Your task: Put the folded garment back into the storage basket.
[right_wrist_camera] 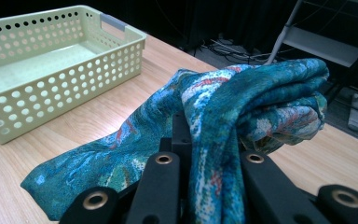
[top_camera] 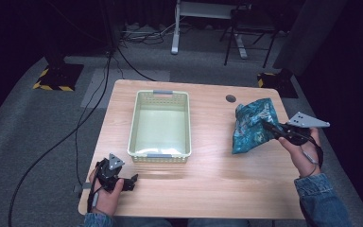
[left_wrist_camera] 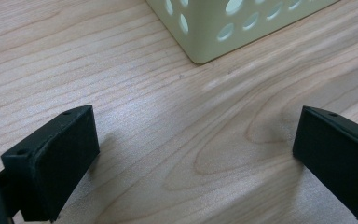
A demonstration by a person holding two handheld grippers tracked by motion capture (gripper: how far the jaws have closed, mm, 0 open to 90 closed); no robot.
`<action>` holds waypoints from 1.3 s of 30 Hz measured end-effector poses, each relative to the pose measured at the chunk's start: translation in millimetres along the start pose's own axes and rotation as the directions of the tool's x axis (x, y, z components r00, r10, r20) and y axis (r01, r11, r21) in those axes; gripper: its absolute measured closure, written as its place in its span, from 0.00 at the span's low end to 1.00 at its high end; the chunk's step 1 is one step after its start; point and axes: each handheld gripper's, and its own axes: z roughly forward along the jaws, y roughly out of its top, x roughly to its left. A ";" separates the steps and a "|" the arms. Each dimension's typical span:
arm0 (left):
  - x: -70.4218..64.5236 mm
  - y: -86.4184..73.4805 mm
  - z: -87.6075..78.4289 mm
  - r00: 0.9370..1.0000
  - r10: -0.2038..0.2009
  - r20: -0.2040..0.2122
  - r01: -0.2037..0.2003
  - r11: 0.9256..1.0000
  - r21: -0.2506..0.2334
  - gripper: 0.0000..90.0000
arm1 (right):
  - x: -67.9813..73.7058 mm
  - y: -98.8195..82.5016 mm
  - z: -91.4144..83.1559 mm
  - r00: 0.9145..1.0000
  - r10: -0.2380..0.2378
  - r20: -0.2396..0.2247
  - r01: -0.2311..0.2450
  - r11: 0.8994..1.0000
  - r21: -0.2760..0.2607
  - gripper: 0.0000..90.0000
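Two grippers are in play, and I am working the right gripper (top_camera: 270, 127), whose jaws are clamping a fold of the teal patterned cloth (top_camera: 251, 124). In the right gripper view the fabric (right_wrist_camera: 223, 116) is bunching up between the black jaws and draping down to the wooden table (top_camera: 208, 175), with its lower corner resting on the wood. The cloth is sitting at the right side of the table, well apart from the pale green perforated basket (top_camera: 134, 124), which is empty. The left gripper (top_camera: 131, 182) is resting near the table's front left corner, jaws standing wide with nothing between them, just beside the basket's near corner (left_wrist_camera: 200, 51). To do this well, I am judging that I need the trailing end clear of the table before carrying it across, and high enough to pass the basket's rim without snagging. Holding the pinch firm matters, since the grip is taking only one fold.
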 end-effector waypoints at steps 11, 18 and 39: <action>0.0 0.0 0.0 1.000 0.000 0.000 0.000 1.000 0.000 0.00 | 1.1 9.4 -0.9 1.000 -0.011 0.005 0.011 1.000 -0.021 0.92; 0.0 0.0 0.0 1.000 0.000 0.000 0.000 1.000 0.000 0.00 | 2.5 15.3 0.6 1.000 -0.021 0.005 0.021 0.999 -0.031 0.92; 0.0 0.0 0.0 1.000 0.000 0.000 0.000 1.000 0.000 0.00 | 9.4 34.7 9.4 0.999 -0.049 -0.004 0.048 0.997 -0.063 0.92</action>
